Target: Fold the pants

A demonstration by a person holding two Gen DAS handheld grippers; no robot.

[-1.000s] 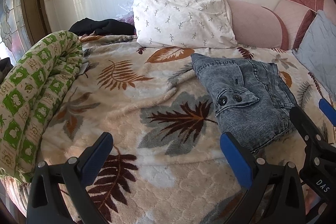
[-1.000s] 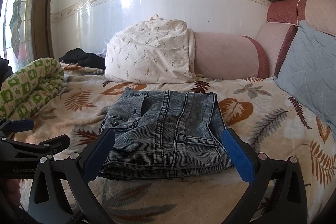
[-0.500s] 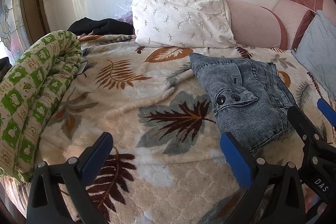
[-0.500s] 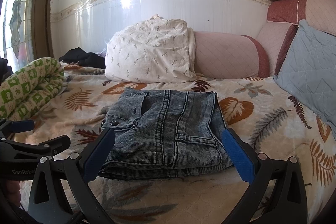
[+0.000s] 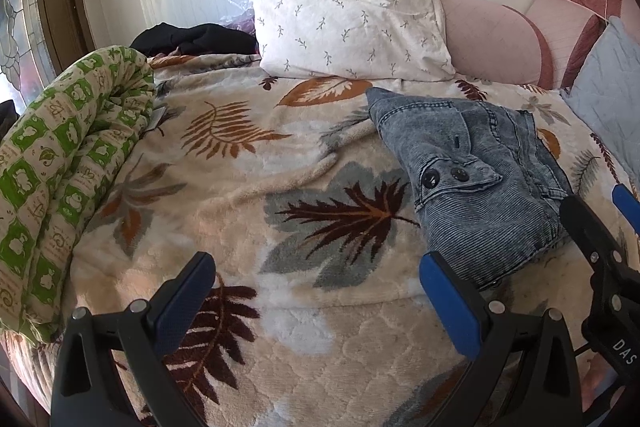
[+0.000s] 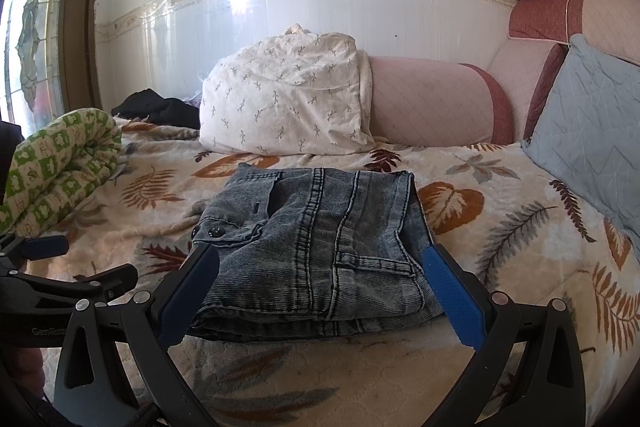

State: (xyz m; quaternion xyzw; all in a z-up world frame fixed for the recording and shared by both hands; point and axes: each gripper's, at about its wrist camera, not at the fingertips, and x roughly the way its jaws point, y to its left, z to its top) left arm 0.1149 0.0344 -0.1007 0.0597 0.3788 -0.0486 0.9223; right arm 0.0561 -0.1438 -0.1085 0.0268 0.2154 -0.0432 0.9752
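Cloth nearly everywhere, hard gloss only on wall.
Folded grey-blue ribbed denim pants (image 6: 316,243), matt, w/ shiny dark buttons, on fuzzy plush leaf-print cream blanket (image 5: 224,195); behind pants, crumpled white sprig-print cotton pillow (image 6: 288,103), quilted pink headboard cushion (image 6: 432,103), glossy white tiled wall (image 6: 320,11).

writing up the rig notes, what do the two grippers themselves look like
Both match: black plastic frames with cut-out slots and silver rivets, each carrying two fingers faced with textured blue pads. The left gripper and the right gripper show white lettering on their sides in the other camera's view, only partly legible. No cables or sleeves are clearly visible.
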